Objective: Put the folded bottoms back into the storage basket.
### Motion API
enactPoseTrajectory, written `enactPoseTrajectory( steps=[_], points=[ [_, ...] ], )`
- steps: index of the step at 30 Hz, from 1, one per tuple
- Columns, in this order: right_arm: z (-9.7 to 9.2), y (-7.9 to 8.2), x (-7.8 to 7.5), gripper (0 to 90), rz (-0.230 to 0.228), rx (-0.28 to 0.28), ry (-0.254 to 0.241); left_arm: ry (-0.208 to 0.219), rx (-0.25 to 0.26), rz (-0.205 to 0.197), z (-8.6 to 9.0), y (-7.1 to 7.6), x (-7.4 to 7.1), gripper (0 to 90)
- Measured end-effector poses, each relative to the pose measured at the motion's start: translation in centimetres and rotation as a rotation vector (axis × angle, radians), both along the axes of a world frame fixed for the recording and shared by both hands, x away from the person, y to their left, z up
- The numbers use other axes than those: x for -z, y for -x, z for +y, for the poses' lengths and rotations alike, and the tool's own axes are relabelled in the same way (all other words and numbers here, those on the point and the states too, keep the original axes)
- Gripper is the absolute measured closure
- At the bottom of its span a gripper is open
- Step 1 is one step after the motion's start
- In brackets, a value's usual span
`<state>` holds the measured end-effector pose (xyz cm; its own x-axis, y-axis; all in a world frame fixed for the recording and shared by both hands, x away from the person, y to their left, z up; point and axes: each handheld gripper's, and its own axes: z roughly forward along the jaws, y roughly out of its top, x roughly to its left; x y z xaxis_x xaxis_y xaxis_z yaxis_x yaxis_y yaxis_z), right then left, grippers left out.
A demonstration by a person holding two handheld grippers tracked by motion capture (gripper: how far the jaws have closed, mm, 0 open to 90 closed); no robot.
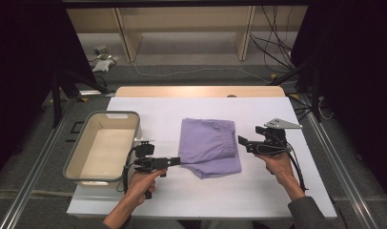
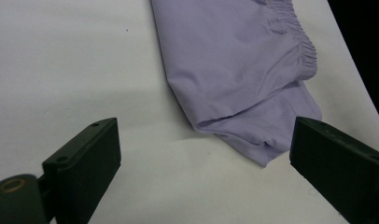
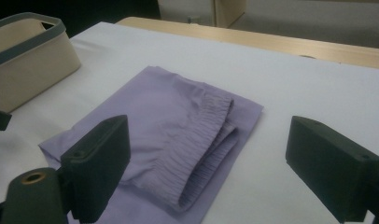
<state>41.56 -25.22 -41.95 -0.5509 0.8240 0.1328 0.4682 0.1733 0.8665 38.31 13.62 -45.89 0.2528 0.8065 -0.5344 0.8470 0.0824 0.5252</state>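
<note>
The left hand-held gripper [image 1: 178, 162] sits low at the near left corner of the folded lilac garment [image 1: 210, 145], jaws wide apart with nothing between them. The right hand-held gripper [image 1: 241, 141] faces the garment's elastic-waist edge, jaws equally wide and empty. The garment lies flat mid-counter [image 1: 258, 191]; a beige bin [image 1: 103, 145] stands to its left.

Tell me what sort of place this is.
Probably a lab or recording workspace, not a home: the white-covered table stands between dark curtains, loose cables trail over the floor behind it, and metal rails run along its sides.
</note>
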Motion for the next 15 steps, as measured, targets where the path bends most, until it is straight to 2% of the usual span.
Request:
enactPoseTrajectory(
  steps=[6, 7, 15],
  points=[
    [0.3, -0.9, 0.2, 14.7, 0.015, 0.002, 0.008, 0.002, -0.008, 0.021, -0.4, -0.9, 0.5, 12.0],
    [0.4, -1.2, 0.3, 14.7, 0.019, 0.004, 0.009, -0.006, -0.015, 0.03, -0.4, -1.4, 0.8, 14.0],
    [0.5, -2.1, 0.7, 14.8, 0.037, 0.009, 0.014, -0.026, -0.016, 0.059, -1.5, -2.7, 1.5, 17.4]
  ],
)
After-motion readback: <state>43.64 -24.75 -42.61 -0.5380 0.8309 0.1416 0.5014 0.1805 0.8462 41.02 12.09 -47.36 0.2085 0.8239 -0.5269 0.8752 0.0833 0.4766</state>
